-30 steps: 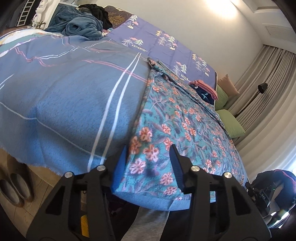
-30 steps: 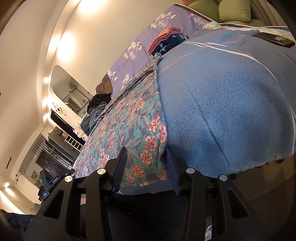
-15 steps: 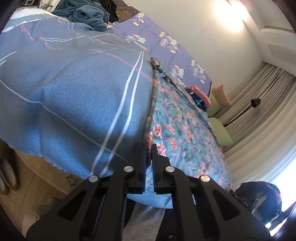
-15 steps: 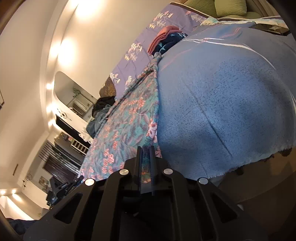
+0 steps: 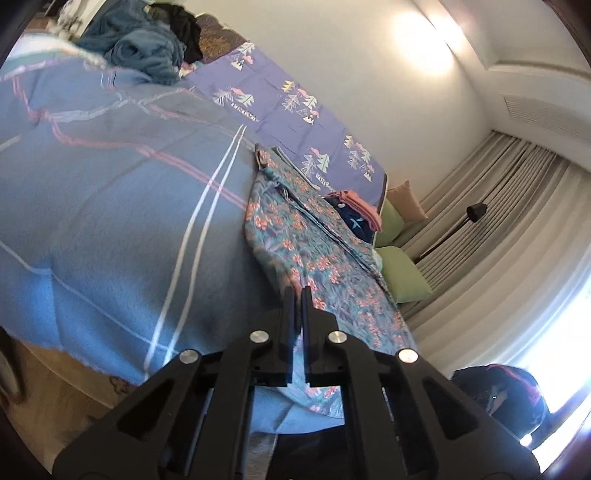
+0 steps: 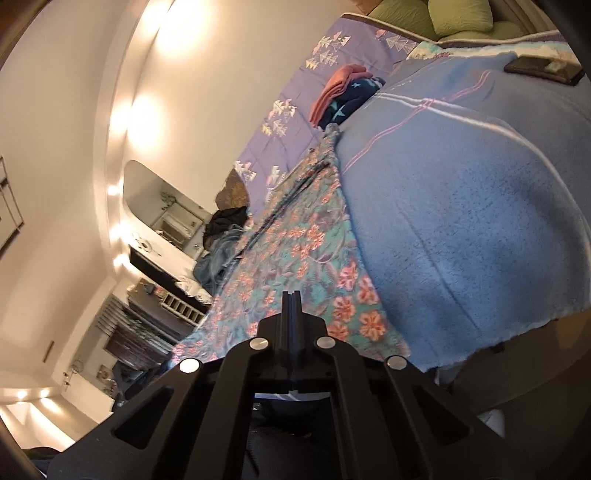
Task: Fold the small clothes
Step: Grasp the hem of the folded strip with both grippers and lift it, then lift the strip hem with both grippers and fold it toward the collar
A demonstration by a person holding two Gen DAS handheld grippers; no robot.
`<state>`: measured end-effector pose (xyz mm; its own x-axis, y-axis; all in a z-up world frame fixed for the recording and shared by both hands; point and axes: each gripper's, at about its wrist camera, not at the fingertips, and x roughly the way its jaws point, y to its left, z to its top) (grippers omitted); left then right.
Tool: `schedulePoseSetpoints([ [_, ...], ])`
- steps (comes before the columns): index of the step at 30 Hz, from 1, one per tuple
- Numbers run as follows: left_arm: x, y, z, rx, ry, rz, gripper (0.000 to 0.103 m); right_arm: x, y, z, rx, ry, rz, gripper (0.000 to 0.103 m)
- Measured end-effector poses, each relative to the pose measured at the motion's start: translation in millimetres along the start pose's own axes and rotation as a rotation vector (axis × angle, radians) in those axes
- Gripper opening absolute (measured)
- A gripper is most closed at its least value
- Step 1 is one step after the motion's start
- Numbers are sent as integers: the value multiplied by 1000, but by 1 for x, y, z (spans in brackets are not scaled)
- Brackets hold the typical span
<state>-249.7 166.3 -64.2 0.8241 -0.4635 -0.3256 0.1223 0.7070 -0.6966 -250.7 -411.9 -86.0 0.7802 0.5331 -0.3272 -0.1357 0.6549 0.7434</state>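
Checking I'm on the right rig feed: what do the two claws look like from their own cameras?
Both look identical: the left claw and right claw are matte black plastic, each with two flat narrow fingers on angular arms with triangular cutouts, pinned by round silver bolts. No cables, markings or sleeves show.

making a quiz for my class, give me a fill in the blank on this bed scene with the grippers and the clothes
1. Both grippers are shut on the near edge of the ____-patterned garment.
2. The garment lies on a ____ blanket with pale stripes.
3. At the far end of the garment sits a folded pile, its top piece coloured ____.
4. The pillows by the headboard are ____.

Missing words: floral; blue; pink; green
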Motion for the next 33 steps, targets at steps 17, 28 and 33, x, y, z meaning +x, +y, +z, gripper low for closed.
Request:
schedulePoseSetpoints([
  [17,17,39,-26,29,115,113,22,31,-13,-21,-73,129,-115,48],
  [28,28,30,-47,37,171,77,34,21,-16,-24,-37,86,-72,8],
  [33,28,30,-49,22,174,51,9,19,-13,-21,-25,69,-54,5],
])
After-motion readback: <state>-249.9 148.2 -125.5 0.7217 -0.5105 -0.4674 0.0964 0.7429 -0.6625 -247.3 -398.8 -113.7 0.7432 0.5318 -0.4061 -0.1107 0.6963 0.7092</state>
